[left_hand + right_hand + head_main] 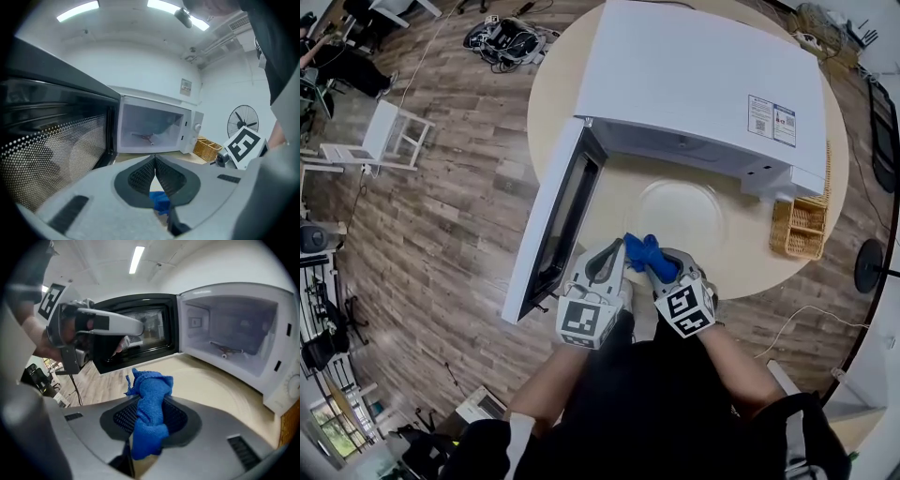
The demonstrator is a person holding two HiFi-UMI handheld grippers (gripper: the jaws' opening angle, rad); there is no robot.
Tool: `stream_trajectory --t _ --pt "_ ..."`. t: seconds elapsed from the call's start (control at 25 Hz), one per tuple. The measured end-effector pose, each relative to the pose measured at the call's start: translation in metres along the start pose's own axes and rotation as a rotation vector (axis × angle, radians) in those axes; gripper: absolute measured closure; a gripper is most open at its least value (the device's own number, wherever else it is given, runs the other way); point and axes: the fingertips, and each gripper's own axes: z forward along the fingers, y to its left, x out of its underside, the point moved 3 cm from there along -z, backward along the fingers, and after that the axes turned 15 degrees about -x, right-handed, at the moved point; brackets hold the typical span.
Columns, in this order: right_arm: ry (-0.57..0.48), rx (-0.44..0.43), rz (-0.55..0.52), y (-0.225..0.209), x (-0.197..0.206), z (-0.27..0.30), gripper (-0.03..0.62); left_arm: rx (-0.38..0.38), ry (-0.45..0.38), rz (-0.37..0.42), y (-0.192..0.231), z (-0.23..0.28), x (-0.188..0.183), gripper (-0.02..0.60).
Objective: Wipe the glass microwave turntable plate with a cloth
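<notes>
From the head view, the glass plate (680,211) lies on the table (551,94) just ahead of both jaw pairs, out where it can be wiped. In the left gripper view, the left gripper (154,161) is clenched on nothing. In the right gripper view, the right gripper (149,414) grips the blue cloth (151,390), which is bunched forward as a wiping pad.

overhead and low views, shared microwave (694,84)
</notes>
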Motion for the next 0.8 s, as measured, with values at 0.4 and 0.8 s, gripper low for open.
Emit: stream_trajectory --t 0.4,0.8 --pt "0.082 -0.004 0.056 -0.002 0.025 0.01 0.481 -0.009 0.007 0.011 0.004 -0.001 0.003 0.575" --pt "0.078 0.18 0.131 -0.057 0.057 -0.046 0.477 0.027 0.004 0.023 -0.007 0.002 -0.002 0.575"
